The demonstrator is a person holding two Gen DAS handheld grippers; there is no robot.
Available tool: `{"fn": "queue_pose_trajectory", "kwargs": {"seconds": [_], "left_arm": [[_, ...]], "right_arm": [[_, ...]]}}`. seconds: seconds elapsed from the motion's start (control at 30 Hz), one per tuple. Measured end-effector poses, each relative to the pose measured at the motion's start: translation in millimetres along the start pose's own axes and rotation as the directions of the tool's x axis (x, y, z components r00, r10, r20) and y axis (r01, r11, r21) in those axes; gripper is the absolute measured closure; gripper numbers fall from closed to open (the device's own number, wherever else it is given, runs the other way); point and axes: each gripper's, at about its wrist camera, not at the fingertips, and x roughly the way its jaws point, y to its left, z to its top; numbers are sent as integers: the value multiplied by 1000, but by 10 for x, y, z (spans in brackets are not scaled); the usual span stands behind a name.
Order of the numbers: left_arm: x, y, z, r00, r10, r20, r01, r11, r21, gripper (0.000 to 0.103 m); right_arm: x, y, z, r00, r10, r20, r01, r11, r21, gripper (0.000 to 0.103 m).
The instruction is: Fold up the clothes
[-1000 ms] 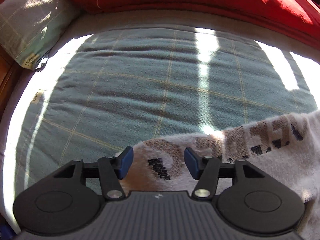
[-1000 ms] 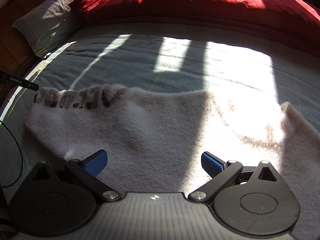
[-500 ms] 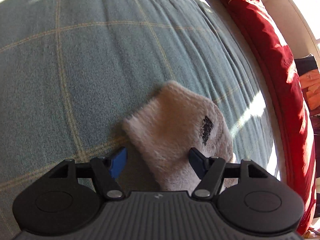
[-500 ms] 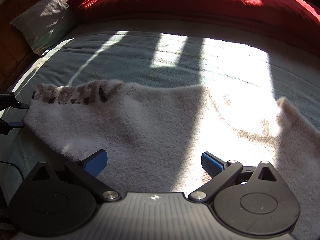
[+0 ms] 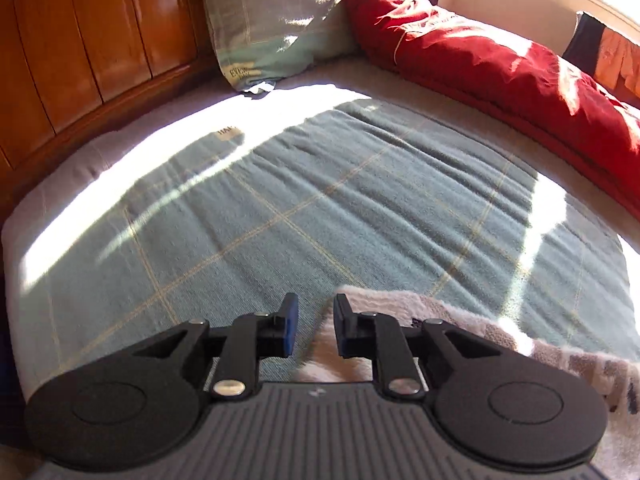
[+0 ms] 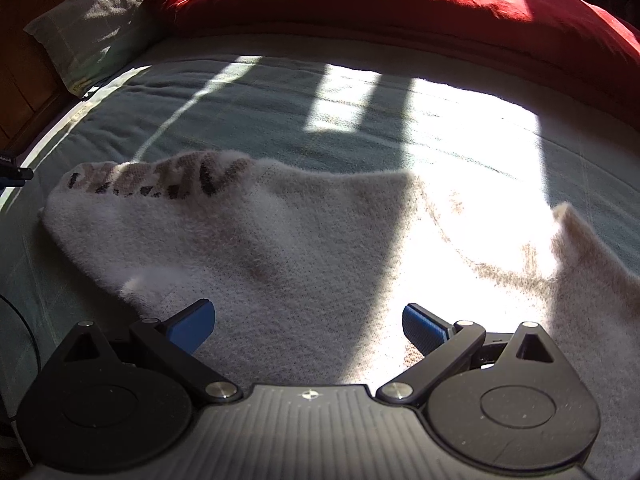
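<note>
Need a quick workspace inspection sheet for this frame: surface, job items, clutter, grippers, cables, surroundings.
Surface: teal checked blanket on the bed, sunlit patches.
Job's things: white fuzzy garment spread flat, lettered band at its left end.
Clutter: nothing seen.
Grippers: left gripper narrowly open at the garment's edge, nothing clamped; right gripper wide open over the garment.
Cables: thin black cable at the left edge.
Surroundings: red duvet, pillow, wooden headboard.

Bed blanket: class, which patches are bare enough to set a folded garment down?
Free: the teal blanket between the fluffy white garment and the red duvet; also toward the pillow and wooden headboard. Crowded: the near edge, under the garment.
</note>
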Motion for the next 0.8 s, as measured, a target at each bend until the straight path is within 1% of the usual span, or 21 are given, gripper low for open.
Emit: {"fn": "queue_pose_trajectory", "kwargs": {"seconds": [0.03,0.07,0.1,0.13,0.17,0.2,0.23,0.27,0.3,0.33,0.37,0.4,0.47,0.53,0.57,0.63,0.73,0.8], "left_arm": [[-45,-119,29,998,-57,0,57,998,40,74],[-87,-243,57,992,-123,-5,123,990,73,66],[-106,-405,66,979,-203,-24,204,974,101,63],[-119,-609,45,955,-291,-54,295,947,126,62],[-131,-821,16,922,-377,-87,386,911,148,62],[-143,-1034,-12,880,-458,-123,473,865,167,62],[-155,-1246,-40,830,-534,-160,556,811,182,61],[-168,-1503,-83,772,-606,-191,635,749,189,61],[-192,-1750,-137,717,-661,-222,697,690,195,61],[-203,-1990,-193,675,-694,-250,737,642,209,60],[-211,-2225,-265,651,-706,-279,759,610,225,58],[-200,-2382,-313,639,-709,-300,769,595,234,58],[-103,-2625,-443,637,-695,-334,771,583,255,57],[68,-2727,-559,672,-655,-346,740,615,273,58],[149,-2710,-565,681,-651,-334,731,630,262,58],[314,-2655,-556,695,-650,-307,717,659,229,58],[343,-2625,-445,700,-651,-295,711,676,193,57],[281,-2590,-378,710,-637,-301,699,691,186,58]], "right_arm": [[12,1,-5,1000,-5,-2,5,1000,-2,1],[23,3,-11,1000,-9,-5,9,1000,-4,1],[35,4,-16,1000,-14,-7,14,1000,-6,1],[46,5,-22,1000,-19,-10,19,1000,-8,1],[60,9,-33,1000,-25,-13,25,1000,-11,1],[75,15,-46,999,-32,-18,32,999,-15,1],[90,20,-60,999,-39,-22,39,999,-18,1],[98,22,-76,999,-39,-27,39,999,-21,1],[104,23,-93,999,-37,-31,36,999,-22,1],[108,22,-109,999,-38,-34,37,999,-26,1],[107,17,-126,998,-43,-35,42,999,-31,1],[105,11,-143,998,-49,-34,48,998,-38,1],[96,-14,-175,998,-57,-32,56,998,-41,1],[82,-75,-201,998,-58,-30,57,998,-23,1],[78,-113,-213,998,-58,-28,57,998,-7,1],[82,-189,-245,998,-62,-26,62,998,24,1],[107,-294,-292,997,-72,-29,74,995,67,1],[96,-337,-297,997,-72,-24,74,994,82,1]]}}
